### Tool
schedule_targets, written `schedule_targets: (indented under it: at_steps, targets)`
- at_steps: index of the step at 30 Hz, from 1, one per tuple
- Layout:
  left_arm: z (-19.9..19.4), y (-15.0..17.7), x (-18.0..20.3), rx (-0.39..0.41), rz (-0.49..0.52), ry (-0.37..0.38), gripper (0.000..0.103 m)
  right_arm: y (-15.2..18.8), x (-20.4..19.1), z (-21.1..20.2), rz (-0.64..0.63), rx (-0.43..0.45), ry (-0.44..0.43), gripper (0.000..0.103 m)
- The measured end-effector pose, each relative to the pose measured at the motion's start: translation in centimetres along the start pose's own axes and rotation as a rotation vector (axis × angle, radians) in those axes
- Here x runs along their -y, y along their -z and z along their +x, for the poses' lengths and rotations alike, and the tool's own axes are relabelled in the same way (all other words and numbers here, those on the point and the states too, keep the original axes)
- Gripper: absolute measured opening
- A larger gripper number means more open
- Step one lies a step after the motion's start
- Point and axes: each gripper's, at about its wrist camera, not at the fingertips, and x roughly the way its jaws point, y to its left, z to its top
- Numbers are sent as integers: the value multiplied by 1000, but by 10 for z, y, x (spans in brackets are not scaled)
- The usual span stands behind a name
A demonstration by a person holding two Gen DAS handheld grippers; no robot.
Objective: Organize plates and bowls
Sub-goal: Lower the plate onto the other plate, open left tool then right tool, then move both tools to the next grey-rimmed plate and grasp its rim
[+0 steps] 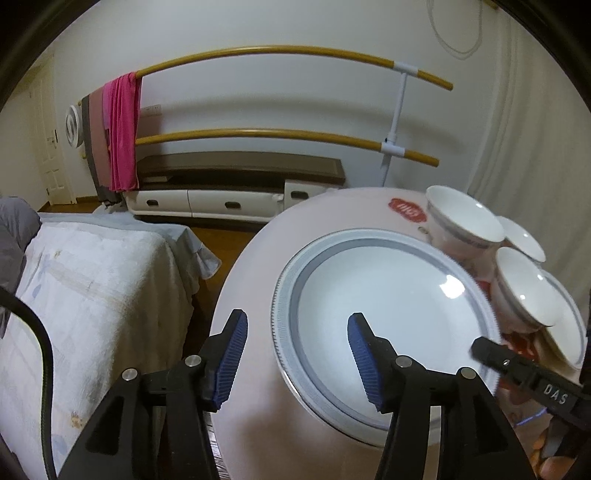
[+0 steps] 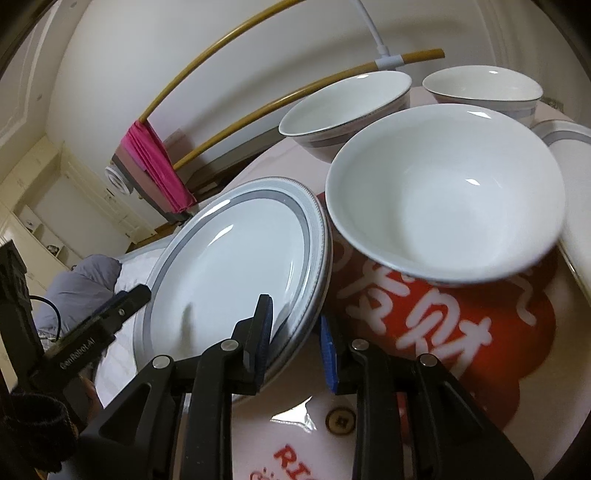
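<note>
Round table (image 1: pixel 258 424) is cut off in both views; the grey-rimmed plate (image 1: pixel 388 295) lies flat on it, its right edge hidden behind the bowls (image 1: pixel 465 218). Left gripper (image 1: pixel 295 354) jaws apart, straddling the plate's near rim, not pressing. Only the right wrist view shows the right gripper (image 2: pixel 295 332) with jaws slightly apart around the plate's rim (image 2: pixel 236 258); contact unclear.

White wall (image 1: pixel 295 29), wooden floor (image 1: pixel 221 232), bed (image 1: pixel 92 280), low cabinet (image 1: pixel 207 201)
</note>
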Motion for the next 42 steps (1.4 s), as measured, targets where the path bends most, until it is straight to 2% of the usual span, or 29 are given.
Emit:
schedule_targets:
  at_steps: [4,8,11,13,15,18,21,26,30,35,42]
  targets:
    - [-27,4,11,30,9,17,55,5,-1,-17,-8,-2,-11,27]
    - [-58,12,31,74,24,43,64,12,-3,-46,-30,26,-11,29]
    - [-78,21,52,94,38,80,66,17,1,-76,-41,68,16,43]
    - [-87,25,66,108,49,101,71,18,6,-97,-46,103,34,55]
    - [-97,29,84,124,60,122,78,20,15,-119,-52,138,58,60]
    - [-111,36,110,147,73,159,83,21,30,-148,-53,192,91,69]
    - [-118,42,136,151,79,184,87,23,52,-178,-51,251,127,72]
    - [-107,46,184,103,89,222,87,15,98,-214,-20,310,190,74]
    - [-87,47,219,53,85,232,87,5,138,-225,21,333,253,74]
    - [-59,48,255,-1,86,221,87,-6,187,-226,62,328,320,74]
    - [-10,45,290,-93,66,177,87,-23,234,-204,84,279,320,74]
